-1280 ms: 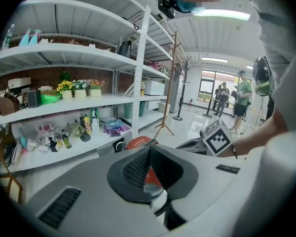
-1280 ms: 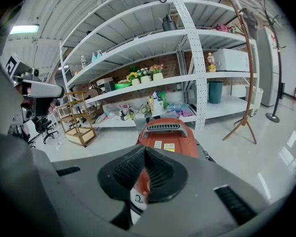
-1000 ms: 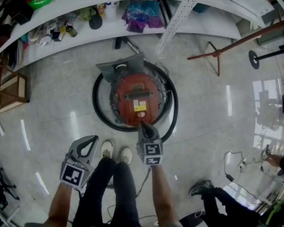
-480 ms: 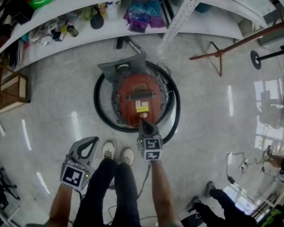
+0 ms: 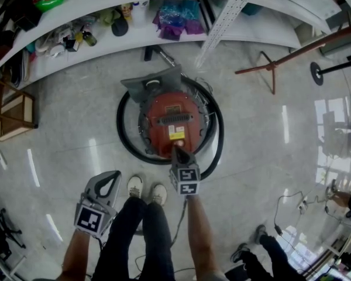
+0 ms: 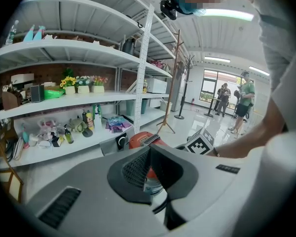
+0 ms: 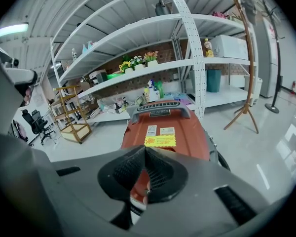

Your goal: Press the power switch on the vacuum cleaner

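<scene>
Your right gripper (image 5: 176, 150): jaws closed, nothing between them, tips at the near edge of the red vacuum cleaner (image 5: 172, 116). Vacuum sits mid-floor, ringed by its black hose (image 5: 124, 140). Contact with the switch not discernible. Your left gripper (image 5: 112, 175): closed, empty, near left by your shoes (image 5: 145, 187).

On my feed the vacuum cleaner (image 5: 172, 122) is red with a yellow sticker (image 5: 176, 135) and a black hose (image 5: 124, 136). Left gripper (image 5: 109, 177) and right gripper (image 5: 177, 150) are grey with black-and-white square markers.
</scene>
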`<state>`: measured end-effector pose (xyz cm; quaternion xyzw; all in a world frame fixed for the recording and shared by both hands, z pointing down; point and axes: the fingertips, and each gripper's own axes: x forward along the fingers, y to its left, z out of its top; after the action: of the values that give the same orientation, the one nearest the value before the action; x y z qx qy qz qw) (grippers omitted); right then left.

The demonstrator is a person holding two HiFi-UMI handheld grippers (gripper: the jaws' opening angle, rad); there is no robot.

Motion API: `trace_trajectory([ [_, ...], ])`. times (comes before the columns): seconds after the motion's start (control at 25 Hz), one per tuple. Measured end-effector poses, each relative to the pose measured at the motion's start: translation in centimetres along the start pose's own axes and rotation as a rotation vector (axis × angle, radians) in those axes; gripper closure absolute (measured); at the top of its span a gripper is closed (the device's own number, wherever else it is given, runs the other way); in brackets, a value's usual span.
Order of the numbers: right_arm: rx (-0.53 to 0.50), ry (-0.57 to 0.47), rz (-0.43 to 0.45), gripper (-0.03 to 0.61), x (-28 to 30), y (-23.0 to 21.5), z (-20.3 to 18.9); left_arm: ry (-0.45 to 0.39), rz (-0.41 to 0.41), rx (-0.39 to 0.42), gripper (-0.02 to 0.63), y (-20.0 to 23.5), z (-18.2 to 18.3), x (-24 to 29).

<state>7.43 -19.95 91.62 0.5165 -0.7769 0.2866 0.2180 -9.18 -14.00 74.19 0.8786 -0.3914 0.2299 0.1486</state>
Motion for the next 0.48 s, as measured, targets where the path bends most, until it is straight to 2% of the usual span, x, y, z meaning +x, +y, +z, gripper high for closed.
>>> trace_trajectory([
  [0.48,-0.009,0.001,0.001,0.575,0.22,0.04,0.04,-0.001,0.002,-0.021,0.606,0.04,-0.03,0.18],
])
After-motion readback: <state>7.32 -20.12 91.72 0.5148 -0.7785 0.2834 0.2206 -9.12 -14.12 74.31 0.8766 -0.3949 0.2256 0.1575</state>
